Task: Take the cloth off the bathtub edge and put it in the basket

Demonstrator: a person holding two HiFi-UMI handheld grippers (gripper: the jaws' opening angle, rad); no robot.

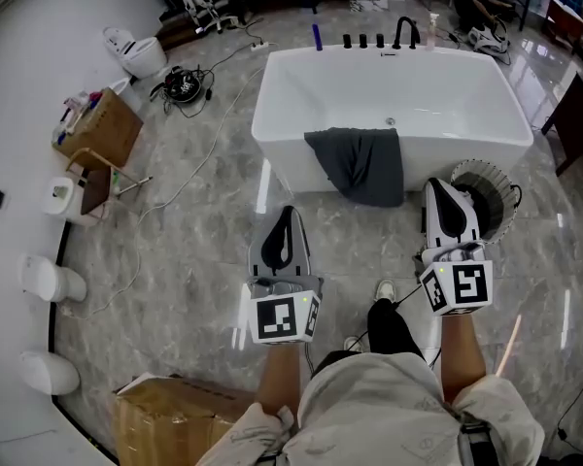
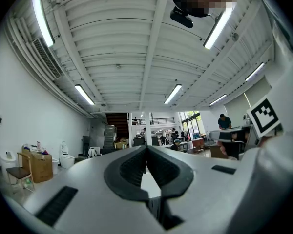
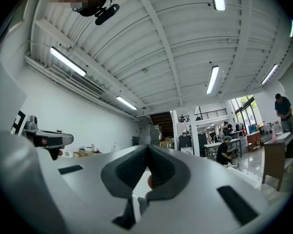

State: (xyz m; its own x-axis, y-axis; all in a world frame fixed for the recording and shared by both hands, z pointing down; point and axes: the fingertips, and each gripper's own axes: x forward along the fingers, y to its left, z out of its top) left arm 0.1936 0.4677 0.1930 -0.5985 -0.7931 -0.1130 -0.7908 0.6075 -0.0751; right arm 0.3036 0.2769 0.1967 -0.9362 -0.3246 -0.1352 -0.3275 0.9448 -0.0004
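A dark grey cloth [image 1: 360, 163] hangs over the near edge of the white bathtub [image 1: 301, 85], draping down its front wall. A round white wire basket [image 1: 493, 190] stands on the floor at the tub's right front corner, partly hidden by my right gripper [image 1: 436, 184]. That gripper is shut and empty, just right of the cloth's lower hem. My left gripper [image 1: 288, 210] is also shut and empty, short of the tub and left of the cloth. Both gripper views look level across the room, with the left gripper [image 2: 146, 148] and the right gripper [image 3: 147, 148] showing jaws met at the tips.
A cardboard box [image 1: 165, 417] sits by my left leg. A wooden crate [image 1: 99, 127], toilets [image 1: 136, 52] and cables [image 1: 189, 153] line the left wall. A dark table [image 1: 578, 115] stands at the right. Black taps [image 1: 404, 33] rise at the tub's far rim.
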